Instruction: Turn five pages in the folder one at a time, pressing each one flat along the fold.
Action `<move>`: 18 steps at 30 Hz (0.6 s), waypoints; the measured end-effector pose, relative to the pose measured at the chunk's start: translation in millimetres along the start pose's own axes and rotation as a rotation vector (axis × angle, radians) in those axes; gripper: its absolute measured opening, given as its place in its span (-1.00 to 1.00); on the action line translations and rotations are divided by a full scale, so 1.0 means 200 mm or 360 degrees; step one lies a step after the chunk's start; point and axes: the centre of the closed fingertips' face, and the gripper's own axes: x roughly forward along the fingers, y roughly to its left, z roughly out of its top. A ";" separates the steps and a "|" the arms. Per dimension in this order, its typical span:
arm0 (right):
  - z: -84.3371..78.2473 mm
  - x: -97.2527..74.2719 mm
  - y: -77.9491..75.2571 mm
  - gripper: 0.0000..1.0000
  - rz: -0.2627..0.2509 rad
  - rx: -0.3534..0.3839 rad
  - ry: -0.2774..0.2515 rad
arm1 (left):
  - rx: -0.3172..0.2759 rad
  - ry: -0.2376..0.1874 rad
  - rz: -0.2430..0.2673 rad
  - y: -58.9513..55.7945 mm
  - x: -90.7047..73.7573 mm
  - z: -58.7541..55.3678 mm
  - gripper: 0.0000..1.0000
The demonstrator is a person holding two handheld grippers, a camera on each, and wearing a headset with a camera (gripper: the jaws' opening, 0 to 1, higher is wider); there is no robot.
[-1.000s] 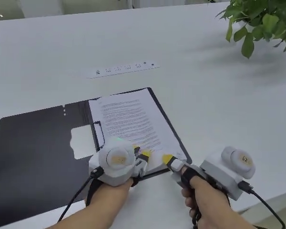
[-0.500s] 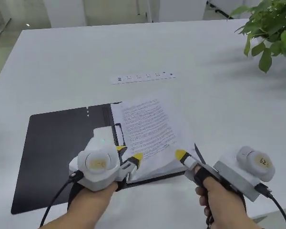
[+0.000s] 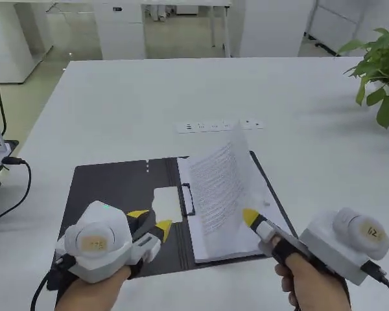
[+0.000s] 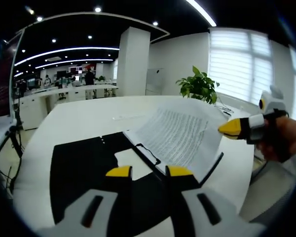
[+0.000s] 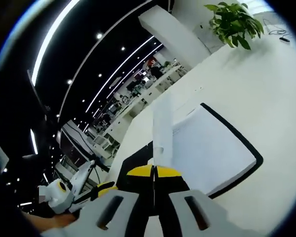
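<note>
One page (image 3: 220, 181) stands lifted from the open folder (image 3: 110, 188), which lies on the white table (image 3: 149, 91) near its front edge. Right gripper (image 3: 249, 217): jaws closed on the page's lower edge. Left gripper (image 3: 150, 220): jaws apart, empty, over the folder's left cover. Power strip (image 3: 220, 125) lies beyond the folder.

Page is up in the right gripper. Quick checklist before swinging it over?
1. Grip: right gripper shut on the page edge: ok.
2. One sheet only between the jaws: cannot tell.
3. Lift: page raised clear of the stack: ok.
4. Presser: left gripper open and touching nothing: ok.
5. Base: folder lying open and flat: ok.
6. Landing side free: not ok, the left gripper hangs over the folder's left half.
</note>
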 end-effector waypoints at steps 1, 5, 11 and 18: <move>-0.01 0.01 0.02 -1.00 0.0005 -0.0039 0.0015 | -0.0009 -0.0011 0.0014 0.02 -0.02 0.00 -0.50; -0.05 0.04 0.11 -1.00 0.0051 -0.0192 0.0057 | -0.0027 -0.0030 0.0055 0.08 -0.09 0.00 -0.51; -0.12 0.10 0.22 -1.00 0.0123 -0.0331 0.0142 | -0.0069 -0.0068 0.0118 0.16 -0.19 0.00 -0.52; -0.23 0.18 0.32 -1.00 0.0174 -0.0438 0.0238 | -0.0109 -0.0101 0.0181 0.23 -0.29 0.00 -0.52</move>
